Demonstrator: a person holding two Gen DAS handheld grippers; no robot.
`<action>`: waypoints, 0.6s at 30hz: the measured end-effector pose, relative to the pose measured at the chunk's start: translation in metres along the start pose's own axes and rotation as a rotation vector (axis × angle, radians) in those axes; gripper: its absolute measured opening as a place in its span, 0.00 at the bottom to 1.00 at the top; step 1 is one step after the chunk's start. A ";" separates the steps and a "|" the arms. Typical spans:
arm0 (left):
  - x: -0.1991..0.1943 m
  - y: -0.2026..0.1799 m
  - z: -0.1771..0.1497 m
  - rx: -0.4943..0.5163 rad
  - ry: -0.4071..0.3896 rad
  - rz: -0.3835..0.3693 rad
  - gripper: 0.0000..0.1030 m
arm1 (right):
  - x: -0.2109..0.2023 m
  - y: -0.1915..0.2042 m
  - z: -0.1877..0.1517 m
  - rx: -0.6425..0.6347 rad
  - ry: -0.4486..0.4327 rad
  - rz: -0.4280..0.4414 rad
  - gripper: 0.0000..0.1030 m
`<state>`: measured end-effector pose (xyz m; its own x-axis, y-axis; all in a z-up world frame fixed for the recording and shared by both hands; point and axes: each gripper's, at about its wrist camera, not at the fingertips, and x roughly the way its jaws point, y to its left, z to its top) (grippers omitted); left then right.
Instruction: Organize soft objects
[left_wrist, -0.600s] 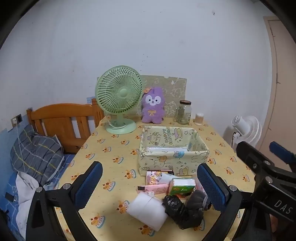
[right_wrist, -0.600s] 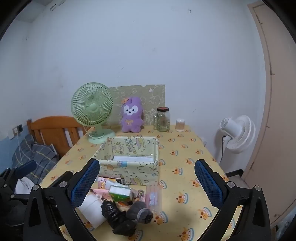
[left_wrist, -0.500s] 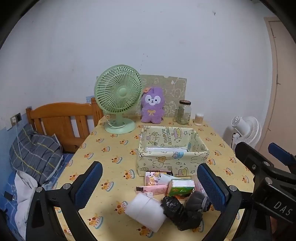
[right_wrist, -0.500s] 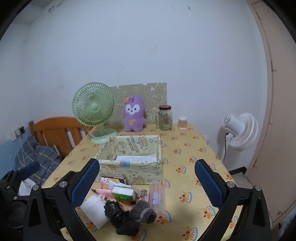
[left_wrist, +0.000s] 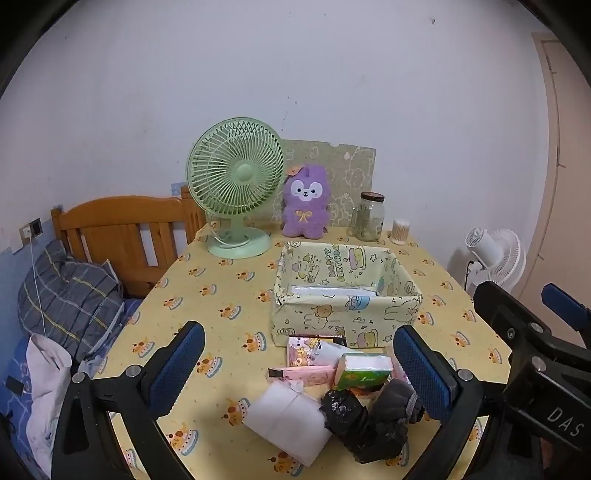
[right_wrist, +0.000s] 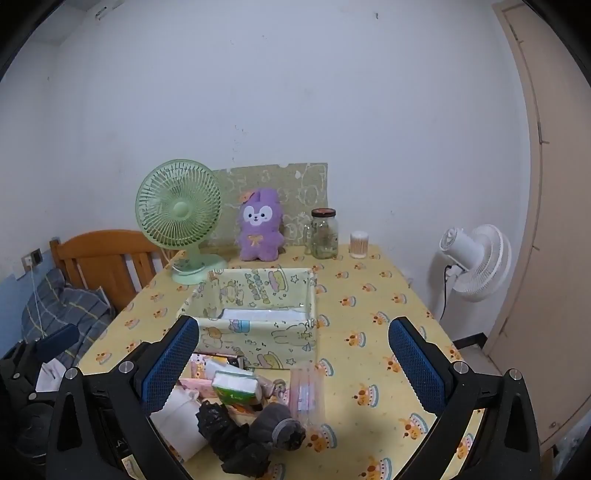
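A pile of soft things lies at the table's near edge: a white folded cloth (left_wrist: 286, 419), a black crumpled bag (left_wrist: 364, 424), a grey sock roll (left_wrist: 397, 400), a green tissue pack (left_wrist: 364, 371) and pink packets (left_wrist: 306, 371). Behind it stands a yellow cartoon-print box (left_wrist: 347, 321) with a white packet inside. My left gripper (left_wrist: 299, 376) is open above the pile. My right gripper (right_wrist: 293, 369) is open over the same pile (right_wrist: 236, 395), holding nothing. The box also shows in the right wrist view (right_wrist: 258, 332).
A green desk fan (left_wrist: 236, 184), a purple plush rabbit (left_wrist: 304, 203), a glass jar (left_wrist: 369, 218) and a cotton-swab cup (left_wrist: 400, 230) stand at the table's far edge. A wooden bed frame (left_wrist: 122, 236) with bedding is left. A white floor fan (right_wrist: 476, 262) is right.
Both views have shifted slightly, so the grippers have drifted a little over the pile. Nothing on the table has moved.
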<state>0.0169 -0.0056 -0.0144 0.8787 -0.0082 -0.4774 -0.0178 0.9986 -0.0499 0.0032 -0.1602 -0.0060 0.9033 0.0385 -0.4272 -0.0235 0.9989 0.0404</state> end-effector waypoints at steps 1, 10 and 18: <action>0.000 0.000 -0.001 0.000 0.001 0.002 1.00 | 0.000 0.000 0.000 -0.003 0.000 -0.003 1.00; -0.003 -0.001 0.002 0.006 0.001 0.002 0.99 | -0.003 -0.002 -0.002 0.009 -0.003 -0.005 1.00; -0.006 -0.004 0.003 0.023 -0.004 0.004 0.99 | -0.006 -0.004 -0.002 0.013 -0.002 -0.013 1.00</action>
<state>0.0127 -0.0097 -0.0085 0.8807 -0.0036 -0.4737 -0.0110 0.9995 -0.0280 -0.0032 -0.1649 -0.0052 0.9042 0.0258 -0.4263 -0.0067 0.9989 0.0464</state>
